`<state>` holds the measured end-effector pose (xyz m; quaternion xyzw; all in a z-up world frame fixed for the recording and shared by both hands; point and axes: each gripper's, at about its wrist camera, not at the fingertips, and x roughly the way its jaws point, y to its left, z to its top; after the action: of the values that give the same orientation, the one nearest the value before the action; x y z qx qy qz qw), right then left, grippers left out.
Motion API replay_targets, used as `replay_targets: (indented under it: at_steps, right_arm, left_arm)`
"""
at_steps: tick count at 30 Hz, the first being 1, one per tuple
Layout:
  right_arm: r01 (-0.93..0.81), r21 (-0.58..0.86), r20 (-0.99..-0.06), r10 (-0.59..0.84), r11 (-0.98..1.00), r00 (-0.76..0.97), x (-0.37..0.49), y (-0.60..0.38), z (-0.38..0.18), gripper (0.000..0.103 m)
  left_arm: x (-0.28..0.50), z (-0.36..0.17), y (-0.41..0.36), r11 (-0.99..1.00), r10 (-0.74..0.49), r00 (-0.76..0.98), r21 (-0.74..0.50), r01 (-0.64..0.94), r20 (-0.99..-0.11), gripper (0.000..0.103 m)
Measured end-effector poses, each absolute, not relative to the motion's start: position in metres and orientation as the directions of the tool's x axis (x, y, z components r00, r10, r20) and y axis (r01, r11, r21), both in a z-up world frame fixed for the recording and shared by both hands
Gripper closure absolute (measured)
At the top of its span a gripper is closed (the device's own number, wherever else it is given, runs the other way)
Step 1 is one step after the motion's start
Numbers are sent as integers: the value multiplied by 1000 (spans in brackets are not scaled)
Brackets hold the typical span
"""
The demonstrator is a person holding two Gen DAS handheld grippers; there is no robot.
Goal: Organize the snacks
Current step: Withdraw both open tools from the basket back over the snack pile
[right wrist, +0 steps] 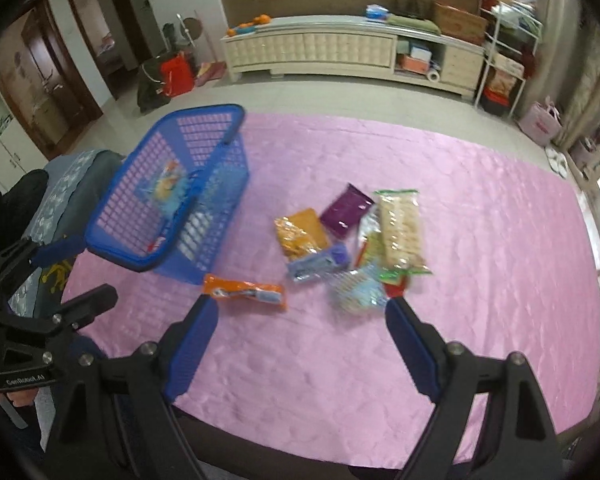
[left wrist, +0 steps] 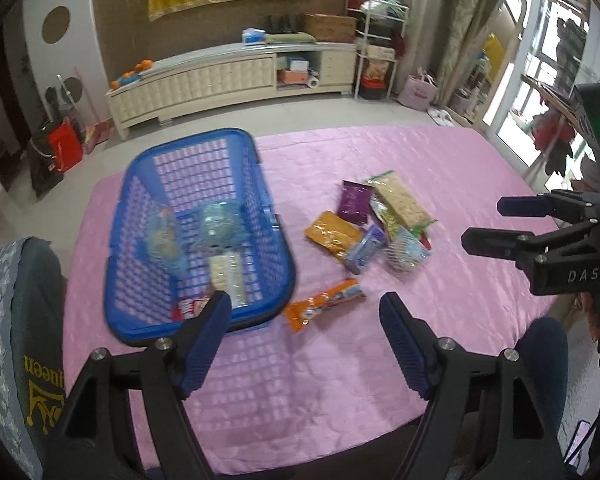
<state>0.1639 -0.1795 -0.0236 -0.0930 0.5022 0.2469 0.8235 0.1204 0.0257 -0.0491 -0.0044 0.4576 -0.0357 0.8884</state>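
My left claw (left wrist: 305, 312) hangs wide and empty over the near edge of the bench (left wrist: 440, 168), which wears a quilted pink cloth. The blue plastic lattice basket (left wrist: 196, 168) sits just beyond my left claw's left finger, already holding a few wrapped snacks. An orange foil snack packet (left wrist: 326, 304) lies on the cloth just past the gap between the fingers, right of the basket. Farther right lies the loose pile of snack packets (right wrist: 348, 240), straight ahead of my right claw (right wrist: 302, 308), which also stands wide and grips nothing.
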Motion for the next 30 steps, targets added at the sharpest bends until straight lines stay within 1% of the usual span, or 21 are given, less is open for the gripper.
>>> replay_targets:
  at_steps: [12, 19, 23, 28, 30]
  right_arm:
    - [-456, 108, -894, 287, 883, 343, 184, -227, -57, 14]
    - [-430, 92, -908, 253, 898, 334, 198, -248, -82, 14]
    - [-408, 86, -913, 235, 909, 333, 209, -261, -94, 14]
    - [-375, 110, -912, 243, 920, 329, 226, -280, -102, 14]
    - [-362, 107, -913, 236, 926, 333, 234, -287, -104, 14]
  left_arm:
    - [154, -78, -31, 989, -109, 518, -40, 142, -848, 28]
    - [177, -103, -56, 987, -123, 472, -58, 150, -873, 28]
    - [192, -116, -69, 985, -154, 445, -103, 137, -882, 28]
    - [210, -124, -93, 992, -118, 442, -83, 98, -889, 28]
    - [217, -128, -98, 991, -127, 428, -99, 86, -895, 28]
